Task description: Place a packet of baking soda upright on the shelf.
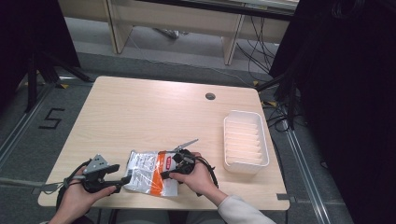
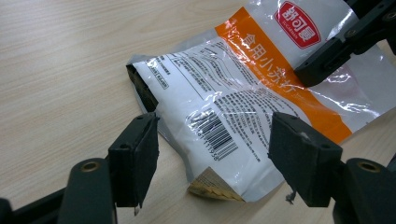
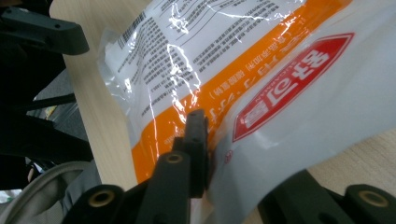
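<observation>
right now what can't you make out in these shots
- White and orange plastic pouch: its fine print is too small in the high view and glare-streaked in the right gripper view.
- Right gripper: the pouch covers its far finger in its own view.
- White ribbed plastic tray: too far off in the high view to read its floor.
</observation>
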The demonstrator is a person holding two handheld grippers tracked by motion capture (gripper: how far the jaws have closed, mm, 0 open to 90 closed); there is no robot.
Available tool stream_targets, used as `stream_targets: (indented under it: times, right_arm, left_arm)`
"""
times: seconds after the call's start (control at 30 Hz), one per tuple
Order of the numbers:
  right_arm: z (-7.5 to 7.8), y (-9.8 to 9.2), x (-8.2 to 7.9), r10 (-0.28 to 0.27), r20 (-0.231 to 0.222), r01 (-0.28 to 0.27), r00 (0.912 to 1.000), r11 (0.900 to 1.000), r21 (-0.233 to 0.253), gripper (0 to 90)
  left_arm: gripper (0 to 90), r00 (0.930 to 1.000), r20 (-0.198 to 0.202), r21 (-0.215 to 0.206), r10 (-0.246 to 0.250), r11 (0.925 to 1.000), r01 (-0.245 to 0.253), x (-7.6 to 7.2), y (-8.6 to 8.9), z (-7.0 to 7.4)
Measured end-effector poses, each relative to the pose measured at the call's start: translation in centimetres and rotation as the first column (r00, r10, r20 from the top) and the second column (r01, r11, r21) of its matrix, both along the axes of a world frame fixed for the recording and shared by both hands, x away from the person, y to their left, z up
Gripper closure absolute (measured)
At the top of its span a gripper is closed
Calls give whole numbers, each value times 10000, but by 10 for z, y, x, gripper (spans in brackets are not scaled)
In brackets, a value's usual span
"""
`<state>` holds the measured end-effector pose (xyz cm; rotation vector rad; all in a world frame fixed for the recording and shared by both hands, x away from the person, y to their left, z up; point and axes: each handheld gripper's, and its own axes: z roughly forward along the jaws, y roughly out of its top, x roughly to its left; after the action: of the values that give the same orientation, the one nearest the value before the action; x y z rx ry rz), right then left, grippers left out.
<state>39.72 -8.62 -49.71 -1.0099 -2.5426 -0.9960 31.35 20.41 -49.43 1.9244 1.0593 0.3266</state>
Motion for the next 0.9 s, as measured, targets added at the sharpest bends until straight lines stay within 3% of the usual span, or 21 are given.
stream_targets:
  times: [0.23, 0.27, 0.6, 0.73, 0.77, 0.83, 0.9]
  right_arm:
    - [2, 1, 1, 156, -59, -156, 9999, 9999, -65, 887]
    - [6, 2, 2, 469, 229, -463, 9986, 9986, -261, 900]
    - [23, 2, 14, 943, 274, -928, 9952, 9943, -532, 900]
    - [36, 2, 21, 1118, 30, -1115, 9937, 9919, -614, 900]
    - [43, 2, 24, 1329, 348, -1297, 9905, 9882, -812, 900]
    - [52, 3, 26, 1387, 233, -1362, 9901, 9868, -870, 900]
    - [61, 3, 30, 1577, 483, -1515, 9863, 9819, -1133, 900]
  left_arm:
    - [326, 10000, 43, -5, 46, 10000, -46, 0, 1, 0]
    - [326, 9999, -7, -69, 140, 9999, -140, 0, 1, 0]
    - [330, 9995, 97, -67, 285, 9996, -285, 0, 2, 1]
    - [331, 9993, 167, -49, 331, 9994, -331, 0, 3, 2]
    - [331, 9993, 130, -106, 348, 9993, -347, 0, 3, 2]
    - [331, 9992, 153, -145, 367, 9992, -364, 0, 4, 2]
    - [331, 9990, 160, -100, 407, 9991, -405, 0, 4, 2]
